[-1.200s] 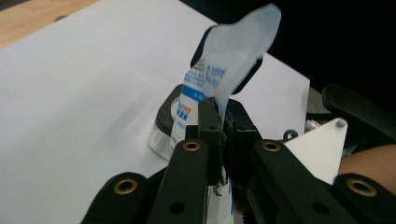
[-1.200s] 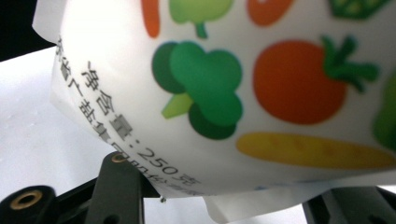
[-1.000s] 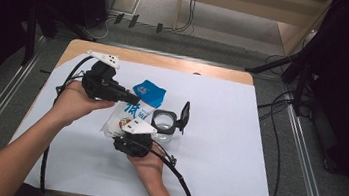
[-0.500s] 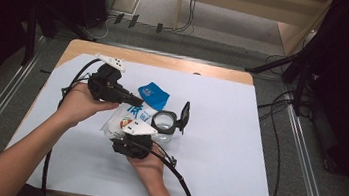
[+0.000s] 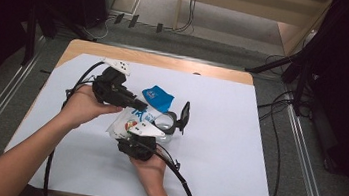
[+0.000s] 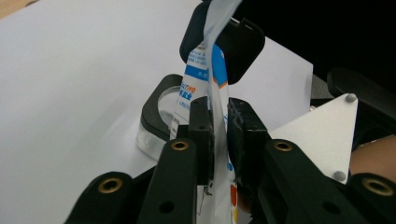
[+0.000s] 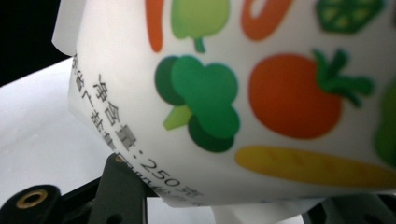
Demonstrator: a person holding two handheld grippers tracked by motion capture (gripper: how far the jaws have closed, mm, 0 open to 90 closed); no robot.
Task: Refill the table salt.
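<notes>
Bag point(image 5: 136, 117) is pinched thin in left gripper point(image 6: 219, 126), jaws just eased w/ film between; right gripper point(image 5: 169, 123) half-open, hold unclear. Pull kept straight over the container point(image 5: 167, 122).

My left gripper point(image 5: 134, 104) is a black, blocky tool with a white three-cornered plate on top and a black cable looping off toward 8 o'clock. In its own view, brass-ringed screw holes dot the black linkage arms below two ribbed pads point(image 6: 201, 135). My right gripper point(image 5: 164, 127) is black too, carrying a grey triangular plate with small studs, cable trailing toward 5 o'clock. Both forearms are bare, no sleeves.
</notes>
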